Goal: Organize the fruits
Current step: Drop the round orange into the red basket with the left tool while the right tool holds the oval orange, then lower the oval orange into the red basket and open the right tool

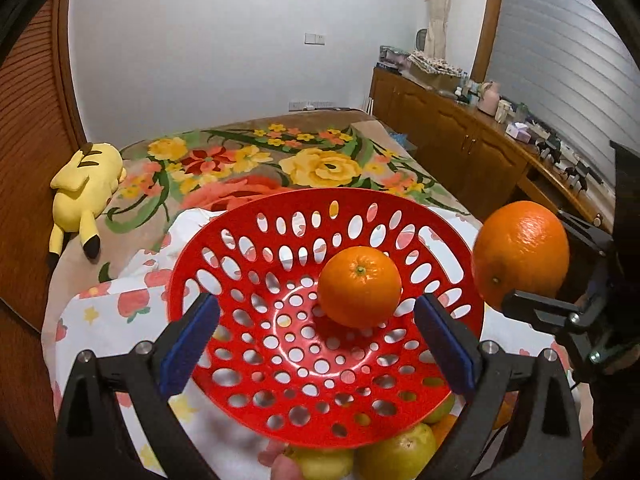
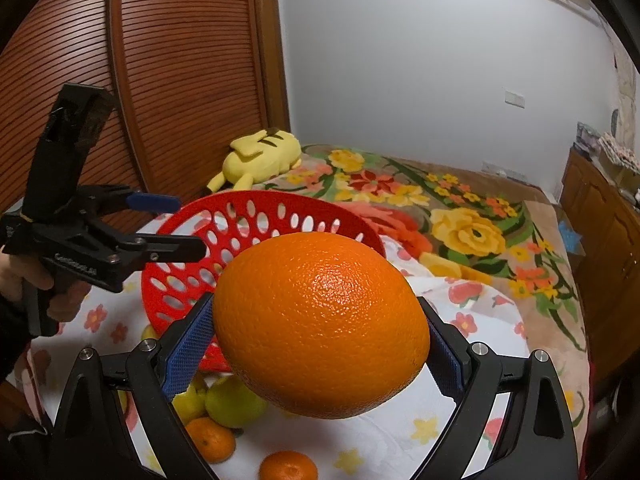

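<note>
While the right fingers (image 2: 320, 344) gripped a large orange (image 2: 320, 324) beside the red basket (image 2: 256, 216), the left fingers (image 1: 316, 344) gaped empty above it.

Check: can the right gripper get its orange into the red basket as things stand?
Probably yes. The right gripper holds the big orange just beside the red basket, whose bowl holds only one small orange; the open left gripper hovers nearby.
</note>
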Available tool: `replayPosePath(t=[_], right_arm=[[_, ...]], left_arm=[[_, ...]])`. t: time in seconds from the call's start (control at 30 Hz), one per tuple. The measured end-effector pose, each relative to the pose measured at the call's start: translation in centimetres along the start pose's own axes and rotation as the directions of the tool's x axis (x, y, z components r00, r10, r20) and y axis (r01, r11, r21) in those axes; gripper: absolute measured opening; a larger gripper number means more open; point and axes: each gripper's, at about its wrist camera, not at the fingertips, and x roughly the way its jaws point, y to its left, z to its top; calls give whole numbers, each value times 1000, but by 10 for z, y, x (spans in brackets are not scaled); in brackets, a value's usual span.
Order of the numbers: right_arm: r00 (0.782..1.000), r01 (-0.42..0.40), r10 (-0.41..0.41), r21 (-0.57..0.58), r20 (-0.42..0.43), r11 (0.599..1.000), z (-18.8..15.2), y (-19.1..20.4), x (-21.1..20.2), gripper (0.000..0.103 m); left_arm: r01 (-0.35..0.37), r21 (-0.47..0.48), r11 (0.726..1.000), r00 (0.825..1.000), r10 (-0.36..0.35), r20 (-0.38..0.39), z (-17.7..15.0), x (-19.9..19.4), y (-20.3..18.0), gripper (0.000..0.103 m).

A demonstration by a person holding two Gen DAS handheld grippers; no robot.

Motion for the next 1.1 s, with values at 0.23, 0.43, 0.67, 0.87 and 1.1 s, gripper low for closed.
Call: replayPosePath(t=[0.23, 0.43, 0.67, 0.87, 1.1], right_arm=[[1000, -18, 18, -25, -21, 1000, 8, 12, 16, 96], [998, -42, 39, -55, -55, 998, 15, 33, 35, 96], [992, -79, 69, -84, -107, 993, 16, 61, 57, 96], [986, -94, 80, -94, -145, 991, 14, 82, 75, 96], [983, -89, 70, -107, -172, 990, 9, 95, 87, 96]], left_arm=[[-2, -9, 1000, 1000, 2, 24, -13, -13, 16, 98], [-15, -26, 1000, 999, 16, 40, -24, -22, 35, 98], [-37, -34, 999, 998, 38, 53, -34, -30, 59, 98], [-50, -53, 997, 996, 53, 65, -46, -37, 77, 98], [-49, -70, 996, 997, 53, 62, -63, -37, 90, 98]])
